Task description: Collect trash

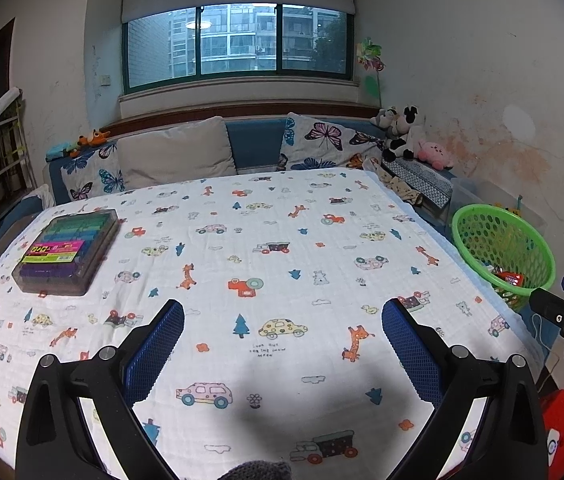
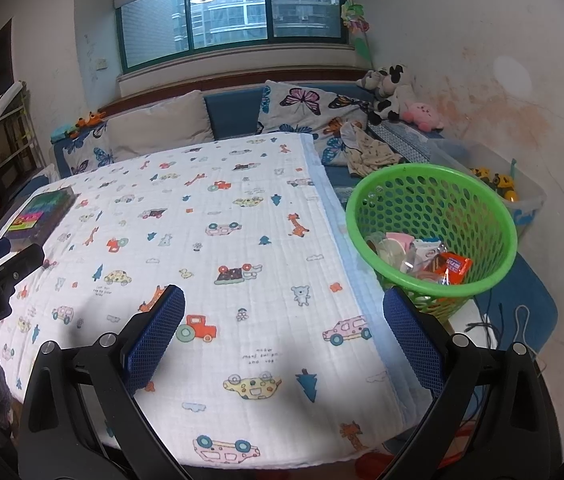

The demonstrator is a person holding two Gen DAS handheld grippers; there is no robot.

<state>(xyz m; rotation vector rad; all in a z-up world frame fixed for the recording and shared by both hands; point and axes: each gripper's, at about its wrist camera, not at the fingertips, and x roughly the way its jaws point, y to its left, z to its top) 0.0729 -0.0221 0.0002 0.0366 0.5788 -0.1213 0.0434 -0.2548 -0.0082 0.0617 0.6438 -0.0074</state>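
A: Item one, left claw (image 1: 282,320). Condition?

B: Jaws spread wide apart, nothing between them. Blue textured pads (image 1: 157,344) on black arms. It hangs above the table (image 1: 241,208), which is covered by a white cloth printed with cars, giraffes and small trees.

A: Item two, right claw (image 2: 284,308).

B: Same build, jaws likewise apart and empty. It hangs over the table's right-hand portion, with the right pad in line with the near rim of the basket; whether it touches, I cannot tell.

A: Item three, the basket.

B: Green plastic basket (image 2: 434,184), perforated wall, round rim, standing just beside the table's right edge and lower than the tabletop. In the left wrist view the same basket shows at the far right.

A: Contents?

B: The trash (image 2: 422,256) lies in the bottom of it: an orange-red wrapper (image 2: 456,266), a pale pink piece, several clear or whitish wrappers. Individual items too crumpled to identify further.

A: Anything listed on the cloth itself?

B: One entry: a clear flat case (image 1: 67,252) of coloured sticks in greens, blues and purples, with a bright label, at the far left of the table. Well apart from both claws.

A: Surroundings?

B: A blue sofa (image 1: 255,142) behind the table with butterfly-print cushions (image 1: 326,140) and a plain beige cushion (image 1: 173,152); plush toys (image 1: 402,132) in the right corner; a window (image 1: 237,44) above. A clear storage bin (image 2: 522,200) holding yellow toys stands beyond the basket.
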